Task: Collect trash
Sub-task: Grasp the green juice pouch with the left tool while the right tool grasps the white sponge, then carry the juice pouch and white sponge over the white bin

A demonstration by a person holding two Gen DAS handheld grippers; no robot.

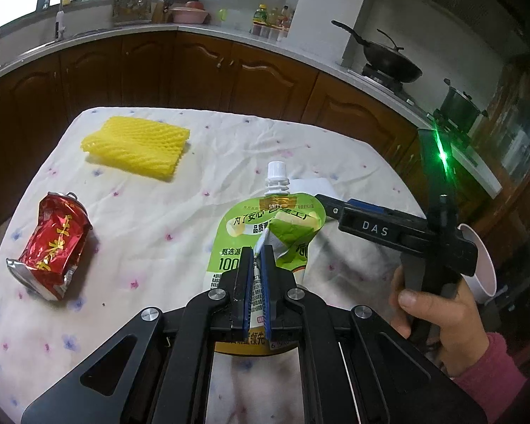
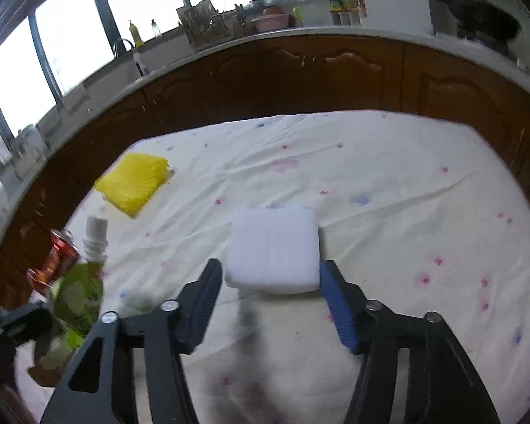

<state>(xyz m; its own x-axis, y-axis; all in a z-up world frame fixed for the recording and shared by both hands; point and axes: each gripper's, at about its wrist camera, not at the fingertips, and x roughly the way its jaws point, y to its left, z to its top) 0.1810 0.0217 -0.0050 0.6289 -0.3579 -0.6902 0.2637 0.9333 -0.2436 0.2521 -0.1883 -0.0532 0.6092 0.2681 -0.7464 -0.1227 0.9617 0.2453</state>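
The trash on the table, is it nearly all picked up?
Not yet. The left hand-held gripper is shut on the green pouch. The right hand-held gripper sits open around the white foam block. The crushed red can and yellow foam net are left.

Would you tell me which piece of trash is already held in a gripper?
The green pouch, pinched in the left gripper; the red can, yellow netting and white foam lie loose.
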